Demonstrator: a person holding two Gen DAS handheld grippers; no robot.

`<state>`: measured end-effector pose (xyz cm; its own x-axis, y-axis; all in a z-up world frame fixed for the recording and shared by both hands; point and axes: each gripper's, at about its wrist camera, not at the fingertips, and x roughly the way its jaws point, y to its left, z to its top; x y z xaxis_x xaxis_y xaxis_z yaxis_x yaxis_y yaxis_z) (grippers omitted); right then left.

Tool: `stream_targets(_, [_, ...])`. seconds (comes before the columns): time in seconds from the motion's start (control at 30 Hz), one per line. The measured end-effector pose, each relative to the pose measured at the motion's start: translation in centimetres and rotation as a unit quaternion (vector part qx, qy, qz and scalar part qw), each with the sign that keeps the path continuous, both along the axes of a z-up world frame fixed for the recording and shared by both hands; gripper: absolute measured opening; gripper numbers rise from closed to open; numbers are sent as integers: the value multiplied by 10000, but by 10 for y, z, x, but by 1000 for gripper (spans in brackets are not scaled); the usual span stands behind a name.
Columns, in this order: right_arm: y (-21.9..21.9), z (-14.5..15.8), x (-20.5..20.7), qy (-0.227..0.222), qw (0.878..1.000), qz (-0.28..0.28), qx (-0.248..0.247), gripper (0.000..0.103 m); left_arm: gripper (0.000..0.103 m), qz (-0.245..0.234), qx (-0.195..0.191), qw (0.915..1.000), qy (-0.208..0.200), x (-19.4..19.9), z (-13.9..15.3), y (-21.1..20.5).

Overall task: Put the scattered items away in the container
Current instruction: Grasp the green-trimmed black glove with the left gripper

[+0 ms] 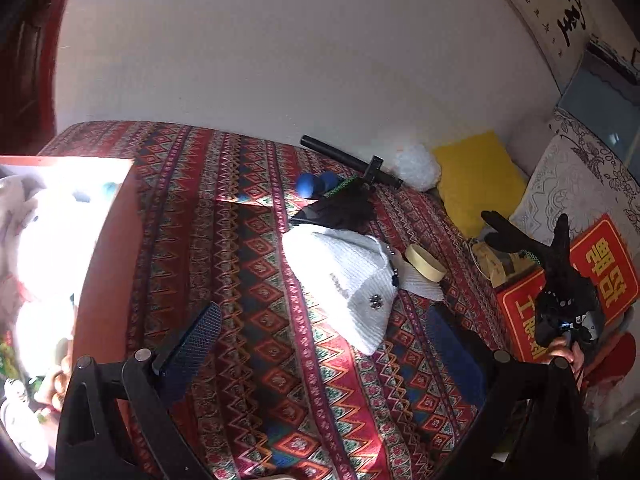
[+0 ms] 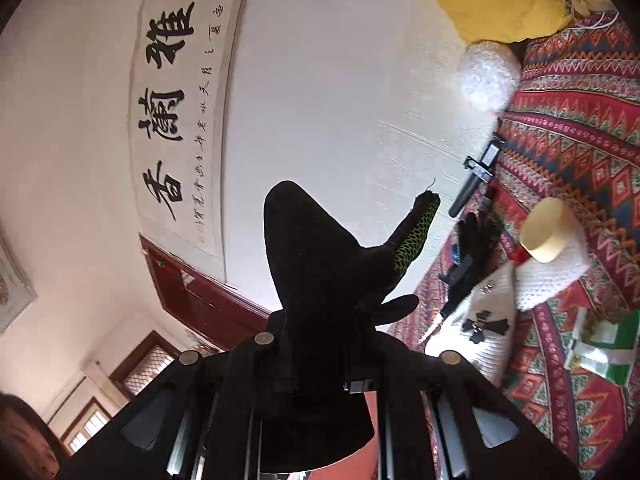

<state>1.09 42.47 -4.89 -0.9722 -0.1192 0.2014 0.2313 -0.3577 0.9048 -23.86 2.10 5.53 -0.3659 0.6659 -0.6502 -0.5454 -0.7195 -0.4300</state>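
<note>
My right gripper (image 2: 320,360) is shut on a black glove (image 2: 320,272) with a green mesh finger, lifted towards the wall; the glove hides the fingertips. In the left wrist view that same glove (image 1: 532,240) hangs at the right over a red box. My left gripper (image 1: 322,312) stands open over the patterned bedspread (image 1: 248,240) with nothing between its fingers. The cardboard box (image 1: 108,260) with white soft items inside is at the left. A white knitted hat (image 1: 344,276), a tape roll (image 1: 426,262), a second dark glove (image 1: 340,212) and blue balls (image 1: 316,186) lie on the bed.
A black bar tool (image 1: 348,158), a white fluffy bundle (image 1: 416,168) and a yellow pillow (image 1: 476,184) lie along the wall. A red printed box (image 1: 580,288) sits at the right edge. A green and white packet (image 2: 608,344) lies beside the hat (image 2: 492,320).
</note>
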Motion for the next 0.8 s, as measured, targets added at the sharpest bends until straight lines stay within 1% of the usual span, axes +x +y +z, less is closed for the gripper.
stream_targets(0.07, [9, -6, 0, 121, 9998, -103, -148, 13, 102, -321, -135, 9993, -127, -28, 1, 53])
stream_targets(0.1, [14, -14, 1, 207, 9992, -152, -316, 13, 102, -454, -291, 9984, -149, -43, -1, 83])
stream_targets(0.13, [19, -22, 2, 255, 9985, -172, -457, 13, 102, -587, -505, 9969, -152, -59, -4, 115])
stream_targets(0.2, [38, -34, -4, 124, 9975, -234, -658, 13, 102, -863, -1001, 9910, -188, -91, -19, 177])
stream_targets(0.27, [52, -41, -6, 2, 9973, -241, -687, 13, 102, -1102, -1563, 9810, -315, -117, -45, 230])
stream_targets(0.33, [61, -43, -6, -208, 9976, -313, -583, 13, 102, -1123, -2171, 9691, -339, -137, -73, 274])
stream_targets(0.37, [65, -45, -8, -285, 9975, -332, -555, 13, 102, -1096, -2455, 9627, -321, -146, -87, 290])
stream_targets(0.43, [70, -49, -14, -312, 9976, -261, -560, 13, 102, -1152, -2858, 9509, -302, -155, -111, 317])
stream_targets(0.5, [75, -56, -25, -351, 9972, -137, -641, 13, 101, -1172, -3374, 9339, -161, -160, -135, 334])
stream_targets(0.53, [74, -58, -29, -387, 9968, -54, -693, 13, 95, -1175, -3612, 9250, -139, -162, -147, 335])
stream_targets(0.57, [76, -61, -33, -431, 9964, 1, -733, 13, 59, -1145, -3708, 9213, -248, -165, -154, 335])
stream_targets(0.6, [77, -62, -34, -478, 9960, 36, -756, 13, 33, -1028, -3500, 9299, -477, -169, -152, 331])
stream_targets(0.63, [77, -61, -34, -511, 9958, 53, -757, 13, 2, -857, -3371, 9358, -570, -172, -144, 324])
stream_targets(0.67, [79, -63, -33, -527, 9959, 45, -739, 13, 3, -813, -3145, 9428, -749, -173, -134, 316])
stream_targets(0.7, [80, -62, -31, -528, 9961, 15, -703, 13, 3, -833, -2958, 9489, -721, -169, -121, 307])
stream_targets(0.73, [81, -60, -27, -523, 9965, -25, -656, 13, 3, -840, -2783, 9549, -606, -162, -105, 296])
stream_targets(0.8, [83, -56, -20, -508, 9973, -123, -511, 13, 3, -795, -2217, 9702, -568, -146, -68, 265])
